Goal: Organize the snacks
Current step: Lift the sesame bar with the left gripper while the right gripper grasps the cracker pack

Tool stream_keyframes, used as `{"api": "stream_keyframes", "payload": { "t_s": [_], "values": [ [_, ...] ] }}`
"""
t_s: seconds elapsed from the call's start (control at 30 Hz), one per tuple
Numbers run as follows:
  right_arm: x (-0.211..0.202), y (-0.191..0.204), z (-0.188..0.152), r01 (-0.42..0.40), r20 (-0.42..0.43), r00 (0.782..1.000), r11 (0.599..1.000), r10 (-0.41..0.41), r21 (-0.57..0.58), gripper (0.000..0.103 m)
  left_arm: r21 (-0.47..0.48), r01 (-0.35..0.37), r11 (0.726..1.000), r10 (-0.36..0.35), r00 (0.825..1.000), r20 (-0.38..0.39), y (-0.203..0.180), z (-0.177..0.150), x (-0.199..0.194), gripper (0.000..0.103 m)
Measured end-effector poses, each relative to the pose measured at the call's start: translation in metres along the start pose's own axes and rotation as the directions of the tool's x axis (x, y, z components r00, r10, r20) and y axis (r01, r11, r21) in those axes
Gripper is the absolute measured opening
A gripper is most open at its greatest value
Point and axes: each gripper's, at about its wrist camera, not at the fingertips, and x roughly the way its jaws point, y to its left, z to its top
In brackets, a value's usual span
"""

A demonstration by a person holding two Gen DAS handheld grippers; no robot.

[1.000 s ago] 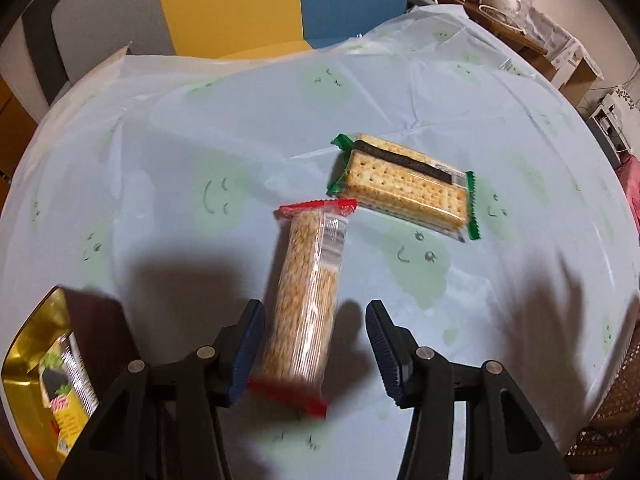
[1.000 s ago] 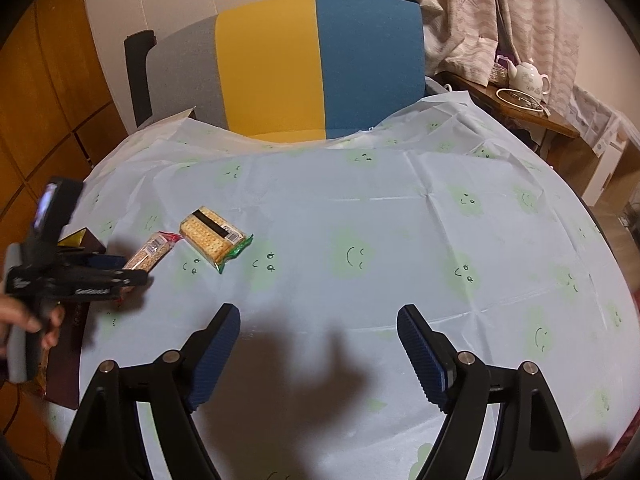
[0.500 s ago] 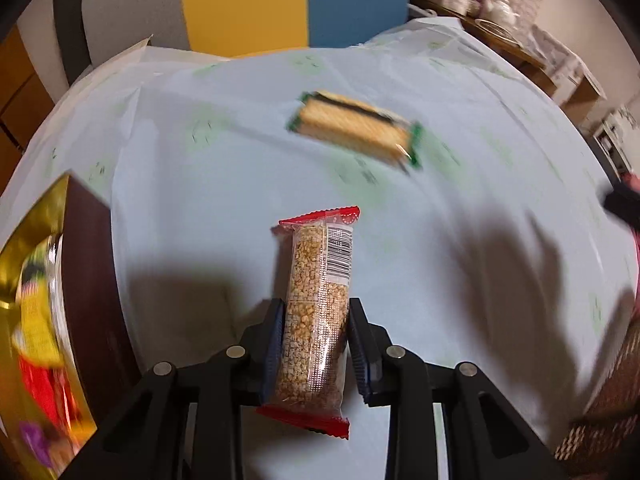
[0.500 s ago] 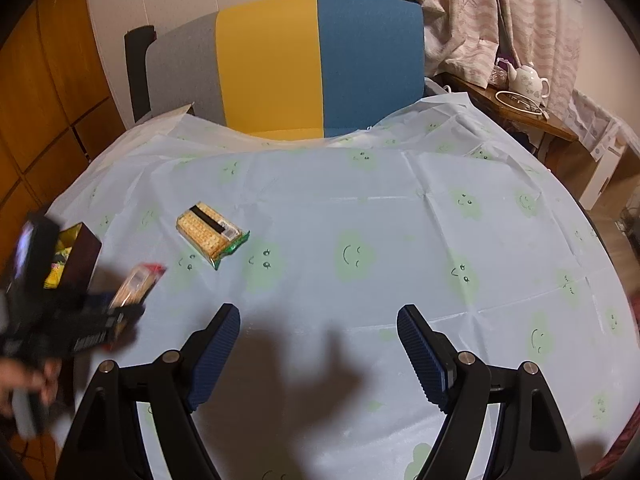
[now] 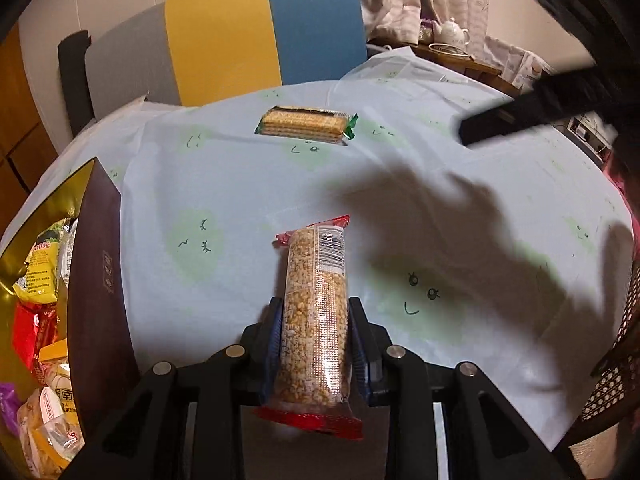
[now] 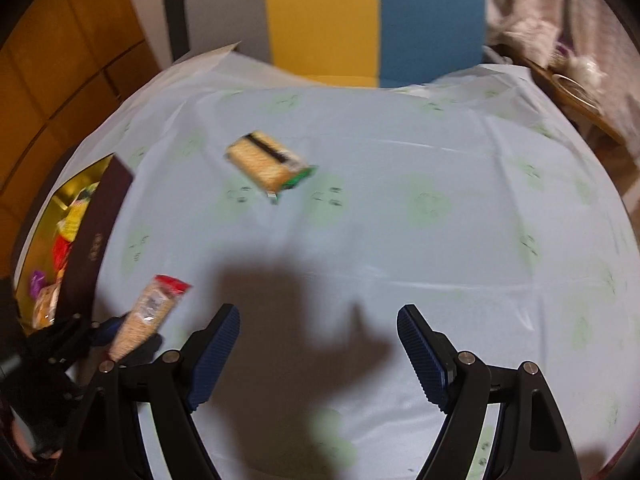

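Now we see the left gripper [image 5: 316, 344] clamped on the grain bar [image 5: 316, 320], lifted off the desk [image 5: 400, 168] and carried nearer the gold snack box [image 5: 96, 280] at left than half a second ago. Our right gripper [image 6: 318, 356] hangs wide open, holding nothing. The cracker pack [image 5: 306, 124] has stayed at the far side.

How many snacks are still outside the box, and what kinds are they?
Grain bar in a clear wrapper with red ends, held in the left gripper: 1
Cracker pack with green wrapper ends, lying on the pale blue tablecloth: 1
Total: 2
The snacks inside the dark brown, gold-lined box overlap too much to count.
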Motion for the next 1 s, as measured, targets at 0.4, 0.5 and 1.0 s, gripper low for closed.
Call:
{"api": "stream_keyframes", "payload": {
  "t_s": [0.4,0.5,1.0],
  "values": [
    [0.097,0.042,0.107,0.011,-0.051,0.998,0.981,-0.021,-0.193,0.082,0.002,0.023,1.000,-0.023,0.996,0.082,0.000,-0.012,-0.005,0.031],
    [0.113,0.048,0.125,0.003,-0.077,0.997,0.972,-0.022,-0.233,0.082,-0.016,0.051,0.999,-0.049,0.995,0.084,0.004,-0.012,-0.005,0.031],
    [0.105,0.035,0.079,0.019,-0.183,0.981,0.973,-0.062,-0.230,0.056,-0.029,0.042,0.999,-0.039,0.994,0.101,0.000,-0.018,-0.008,0.031]
  ]
}}
